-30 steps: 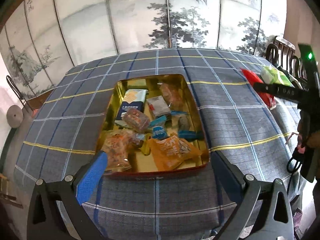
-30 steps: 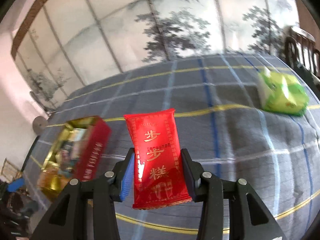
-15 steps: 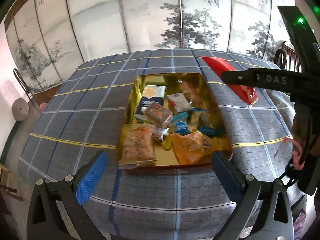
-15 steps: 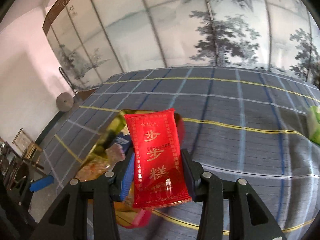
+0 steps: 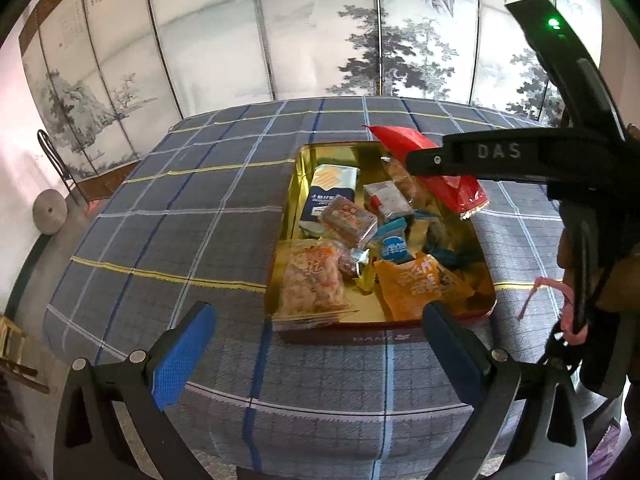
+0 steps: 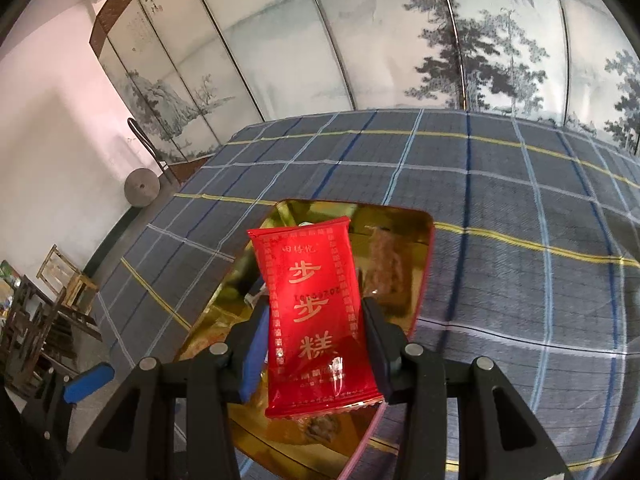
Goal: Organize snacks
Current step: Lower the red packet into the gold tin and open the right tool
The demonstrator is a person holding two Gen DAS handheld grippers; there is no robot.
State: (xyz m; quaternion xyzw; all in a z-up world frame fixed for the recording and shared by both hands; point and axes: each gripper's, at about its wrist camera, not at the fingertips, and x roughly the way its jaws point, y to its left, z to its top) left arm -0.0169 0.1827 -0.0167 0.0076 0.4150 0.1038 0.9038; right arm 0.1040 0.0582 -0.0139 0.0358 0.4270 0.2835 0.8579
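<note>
1. Right claw point(image 6: 314, 354): clenched on a red packet point(image 6: 314, 308) with gold characters; both pads press the packet's lower sides, and the packet stands upright between them.
2. Red packet, left wrist view point(image 5: 452, 184): held in the air above the far right part of the tin point(image 5: 294, 216), partly hidden by the right claw's black finger marked "DAS".
3. Tin, right wrist view point(image 6: 422, 276): gold inside, red outside, lying open on the tabletop point(image 6: 500, 208) directly under the held packet.
4. Tin contents: a blue-and-white packet point(image 5: 332, 188) at the far left; a clear-wrapped brown cake point(image 5: 348, 220) just nearer; a large clear bag of pale snacks point(image 5: 312, 280) at the near left; an orange bag point(image 5: 416, 284) at the near right; small blue packets point(image 5: 394, 246) between them. Several of these overlap.
5. Left claw point(image 5: 316, 344): released, its blue pads point(image 5: 182, 356) spread wide with nothing between them; it hangs over the near edge of the tabletop, in front of the tin's near wall.
6. Tabletop: covered by a grey-blue plaid cloth point(image 5: 192, 216) with yellow and white lines.
7. Background: a folding screen point(image 5: 320, 32) painted with trees and hills stands behind the tabletop.
</note>
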